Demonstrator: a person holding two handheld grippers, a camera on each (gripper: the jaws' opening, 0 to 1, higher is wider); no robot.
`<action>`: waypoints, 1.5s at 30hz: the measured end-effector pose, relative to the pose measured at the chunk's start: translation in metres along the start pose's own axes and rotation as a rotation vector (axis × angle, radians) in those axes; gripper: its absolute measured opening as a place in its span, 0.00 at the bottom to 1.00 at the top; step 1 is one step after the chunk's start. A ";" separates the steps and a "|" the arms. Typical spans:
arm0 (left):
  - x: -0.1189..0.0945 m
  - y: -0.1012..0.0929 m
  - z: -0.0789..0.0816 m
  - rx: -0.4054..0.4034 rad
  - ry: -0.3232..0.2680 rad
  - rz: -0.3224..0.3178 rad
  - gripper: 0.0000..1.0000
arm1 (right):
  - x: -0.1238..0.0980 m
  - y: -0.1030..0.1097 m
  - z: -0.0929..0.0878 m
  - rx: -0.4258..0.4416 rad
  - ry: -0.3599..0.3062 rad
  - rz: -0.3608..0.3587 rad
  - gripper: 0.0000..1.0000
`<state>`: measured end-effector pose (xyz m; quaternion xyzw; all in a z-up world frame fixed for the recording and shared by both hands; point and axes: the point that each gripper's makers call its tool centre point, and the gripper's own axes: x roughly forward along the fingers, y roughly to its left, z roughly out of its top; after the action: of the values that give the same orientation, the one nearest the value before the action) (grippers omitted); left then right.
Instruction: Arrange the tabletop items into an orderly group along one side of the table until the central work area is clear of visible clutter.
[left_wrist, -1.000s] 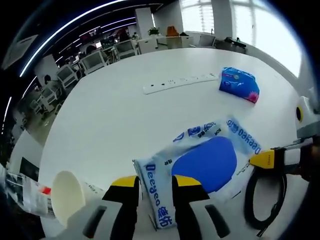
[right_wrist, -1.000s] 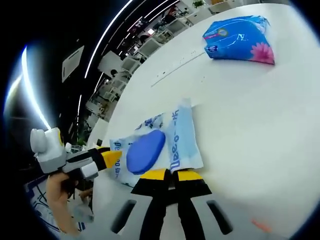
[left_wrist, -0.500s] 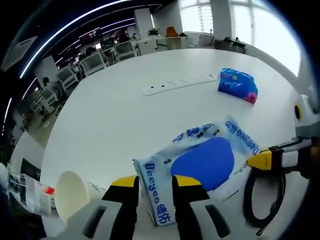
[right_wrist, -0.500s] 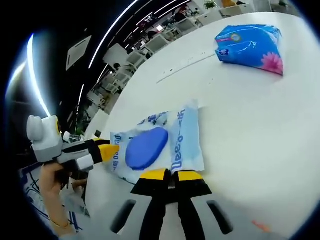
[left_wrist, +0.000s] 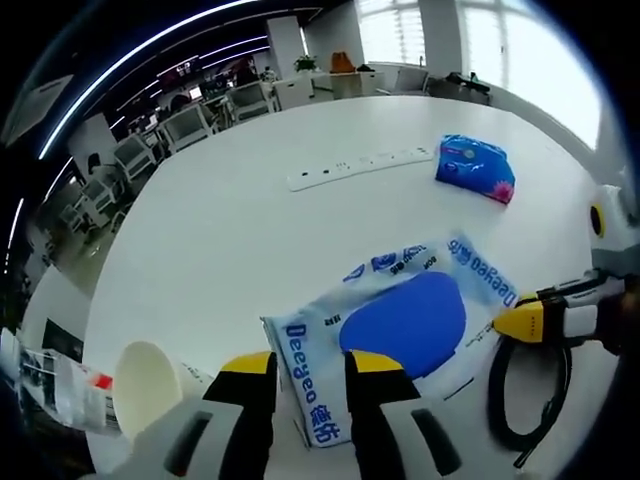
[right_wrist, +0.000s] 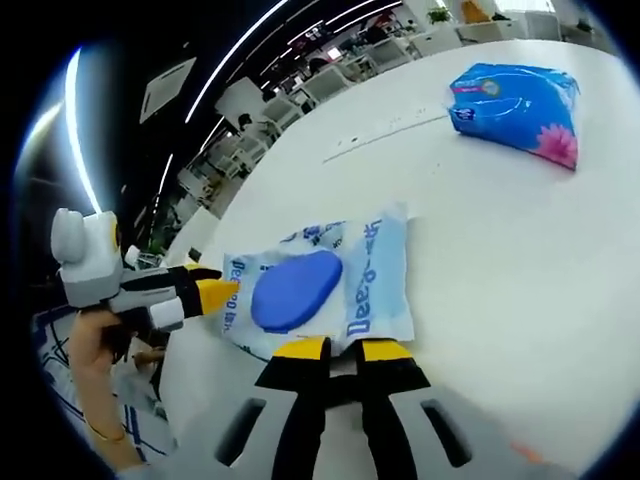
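Both tools pinch opposite edges of the wipes pack at 6 o'clock on the counter: left tool and right tool risk tearing its thin film by pulling apart.

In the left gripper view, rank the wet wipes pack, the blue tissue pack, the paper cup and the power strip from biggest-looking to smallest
1. Wet wipes pack, clearly largest.
2. Paper cup, near the camera, so flattered.
3. Power strip and blue tissue pack look close in area; unsure between them.

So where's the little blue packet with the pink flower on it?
The blue flower packet lies on the white table, far from the tools. In the left gripper view it sits upper right, beside the end of the white power strip, beyond the wet wipes pack.
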<state>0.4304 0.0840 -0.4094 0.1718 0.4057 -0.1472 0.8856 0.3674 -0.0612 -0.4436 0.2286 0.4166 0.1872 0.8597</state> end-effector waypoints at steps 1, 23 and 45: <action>-0.001 0.000 0.000 0.004 0.002 -0.003 0.27 | -0.001 0.001 0.000 -0.020 0.001 -0.003 0.11; -0.008 -0.008 -0.002 -0.008 -0.010 -0.037 0.33 | -0.010 0.002 0.007 -0.073 0.001 -0.006 0.24; -0.006 -0.034 0.001 -0.040 -0.042 -0.124 0.37 | -0.024 -0.001 -0.006 -0.099 0.021 0.006 0.30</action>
<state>0.4136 0.0543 -0.4102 0.1253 0.3996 -0.1970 0.8864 0.3489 -0.0731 -0.4326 0.1852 0.4152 0.2127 0.8649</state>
